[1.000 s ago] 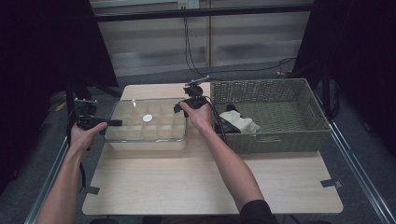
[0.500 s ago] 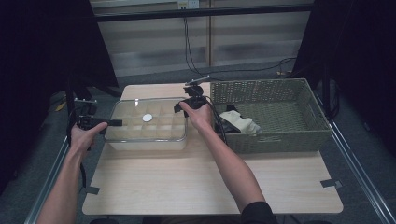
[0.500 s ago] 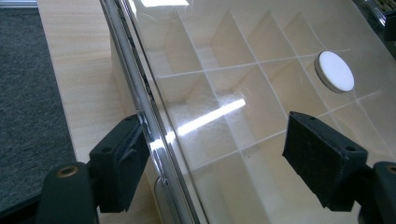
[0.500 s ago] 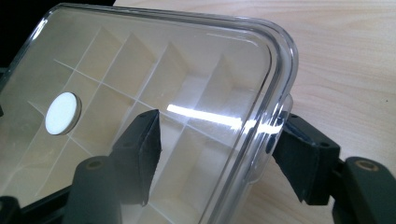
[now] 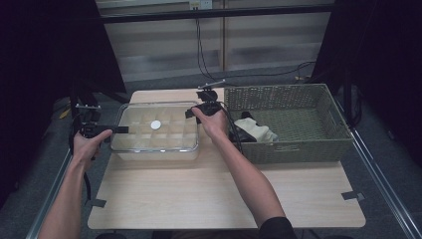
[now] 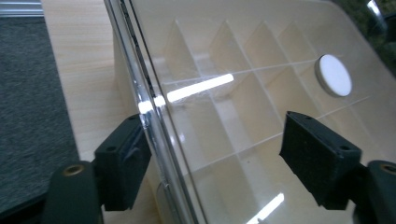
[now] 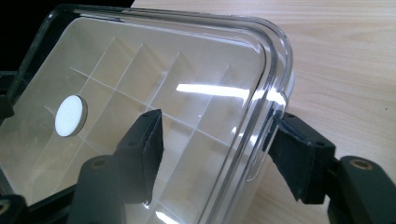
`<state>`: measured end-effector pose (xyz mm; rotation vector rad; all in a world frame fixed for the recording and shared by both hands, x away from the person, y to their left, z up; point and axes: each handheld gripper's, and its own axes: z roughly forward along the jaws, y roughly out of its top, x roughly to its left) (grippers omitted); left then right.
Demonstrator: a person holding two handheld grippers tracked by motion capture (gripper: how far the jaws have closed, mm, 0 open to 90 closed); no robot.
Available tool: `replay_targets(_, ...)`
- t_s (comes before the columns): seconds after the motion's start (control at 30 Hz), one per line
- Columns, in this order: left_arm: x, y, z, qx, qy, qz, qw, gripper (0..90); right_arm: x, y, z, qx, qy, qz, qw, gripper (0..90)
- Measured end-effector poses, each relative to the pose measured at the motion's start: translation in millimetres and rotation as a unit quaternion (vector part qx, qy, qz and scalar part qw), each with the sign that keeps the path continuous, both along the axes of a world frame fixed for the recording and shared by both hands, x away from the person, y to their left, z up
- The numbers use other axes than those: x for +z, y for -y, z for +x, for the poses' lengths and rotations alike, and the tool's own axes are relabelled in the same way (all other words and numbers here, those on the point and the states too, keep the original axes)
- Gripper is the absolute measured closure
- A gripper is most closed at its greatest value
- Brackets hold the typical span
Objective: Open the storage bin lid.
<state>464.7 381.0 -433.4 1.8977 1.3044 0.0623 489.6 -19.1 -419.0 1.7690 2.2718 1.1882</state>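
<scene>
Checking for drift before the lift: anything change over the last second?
Little visible change. Left gripper and right gripper straddle opposite edges of the clear lidded box; both have just been closing a little, with the lid's rim between the jaws, not clearly clamped yet. Hands, box, wicker basket and the white cloth inside it stayed put.

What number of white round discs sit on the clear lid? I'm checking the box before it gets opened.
1. The white round disc sits near the middle of the clear lid, between the left gripper and the right gripper at the lid's two ends.
</scene>
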Motion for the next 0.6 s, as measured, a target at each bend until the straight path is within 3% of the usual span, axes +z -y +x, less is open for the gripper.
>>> replay_targets(0.2, 0.3, -8.6, -3.6, -0.007, -0.002, -0.012, 0.9999, 34.5, -0.8, 1.1, 0.3, 0.004, 0.002, 0.008, 1.0000, 44.4)
replay_targets(0.43, -0.5, -15.0, -7.3, 0.003, 0.011, -0.039, 0.9992, 41.3, 3.6, 4.5, -0.5, 0.006, 0.002, 0.025, 0.9997, 49.2)
replay_targets(0.6, 1.1, -16.0, -9.9, 0.001, 0.017, -0.039, 0.9991, 43.6, 7.4, 6.7, -2.6, 0.010, 0.003, 0.030, 0.9995, 51.6)
